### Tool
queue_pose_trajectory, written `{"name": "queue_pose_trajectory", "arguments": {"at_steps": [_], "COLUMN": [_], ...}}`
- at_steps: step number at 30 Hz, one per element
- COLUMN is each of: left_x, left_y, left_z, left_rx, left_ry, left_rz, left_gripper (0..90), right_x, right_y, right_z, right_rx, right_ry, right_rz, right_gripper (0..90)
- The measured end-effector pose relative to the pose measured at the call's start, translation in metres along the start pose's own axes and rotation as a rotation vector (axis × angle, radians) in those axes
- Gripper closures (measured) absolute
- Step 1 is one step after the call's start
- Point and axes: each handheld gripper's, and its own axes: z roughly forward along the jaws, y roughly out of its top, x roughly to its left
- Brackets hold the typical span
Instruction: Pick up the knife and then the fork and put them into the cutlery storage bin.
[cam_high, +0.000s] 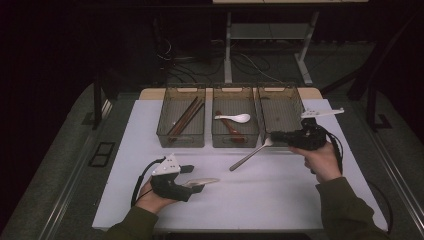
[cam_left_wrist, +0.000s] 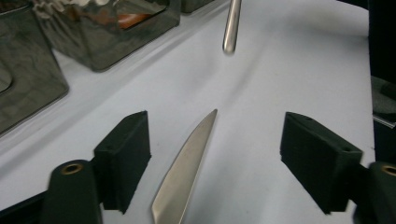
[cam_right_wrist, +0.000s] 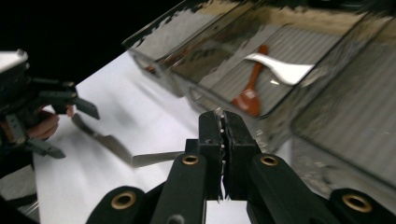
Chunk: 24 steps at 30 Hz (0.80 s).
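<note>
Keep the right gripper (cam_high: 278, 136) clenched on the metal spoon (cam_high: 248, 156) toward the right bin (cam_high: 281, 107); the left gripper (cam_high: 199, 179) gapes astride the knife (cam_high: 202, 182).

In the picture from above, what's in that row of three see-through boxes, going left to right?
Left bin: brown chopsticks → middle bin: white spoon and red-brown spoon → right bin: nothing I can make out inside.

White table (cam_high: 280, 200): three bins (cam_high: 233, 122), knife (cam_high: 201, 182).
</note>
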Motion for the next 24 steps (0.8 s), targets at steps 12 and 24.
{"name": "queue_pose_trajectory", "arguments": {"at_steps": [12, 24], "left_x": [0.005, 0.003], "left_y": [-0.010, -0.011], "left_z": [-0.006, -0.002], "left_rx": [0.005, 0.043], "left_ry": [0.033, 0.026], "left_rz": [-0.052, -0.041], "left_gripper": [0.0, 0.0], "right_x": [-0.021, -0.060], "right_y": [0.039, 0.056], "right_z": [-0.035, -0.077], "right_rx": [-0.035, -0.099], "right_ry": [-0.076, -0.211], "right_rz": [0.006, 0.058], "right_gripper": [87.3, 87.3]}}
